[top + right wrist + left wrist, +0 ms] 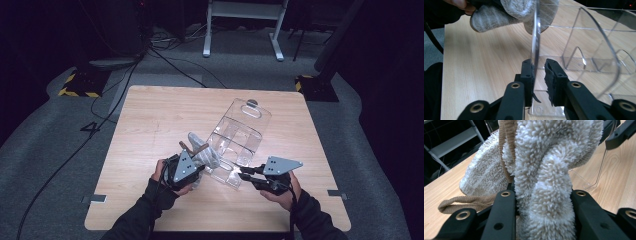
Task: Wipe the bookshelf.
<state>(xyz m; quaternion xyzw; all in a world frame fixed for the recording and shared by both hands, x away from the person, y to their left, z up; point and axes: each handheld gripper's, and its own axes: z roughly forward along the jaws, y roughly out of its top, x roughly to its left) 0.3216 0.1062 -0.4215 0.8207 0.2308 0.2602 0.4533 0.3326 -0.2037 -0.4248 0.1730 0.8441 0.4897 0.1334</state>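
A fluffy white sock [206, 153] with a brown cuff hangs from my left gripper [199, 163], which is shut on it just left of a clear plastic organizer [241, 131]. In the left gripper view the sock [544, 165] bulges up between the jaws of the gripper [544, 197], and the organizer's edge [590, 183] lies behind it. My right gripper [245, 175] is at the organizer's near corner. In the right gripper view, the gripper [539, 68] has its jaws closed on a thin upright wall of the organizer [596, 37]. The sock [504, 13] hangs beyond.
The organizer lies flat on a wooden table [150, 115], its compartments open toward me. Beyond the table are a white frame [245, 20], floor cables [170, 62] and yellow-and-black striped bases [80, 82]. Grey carpet surrounds the table.
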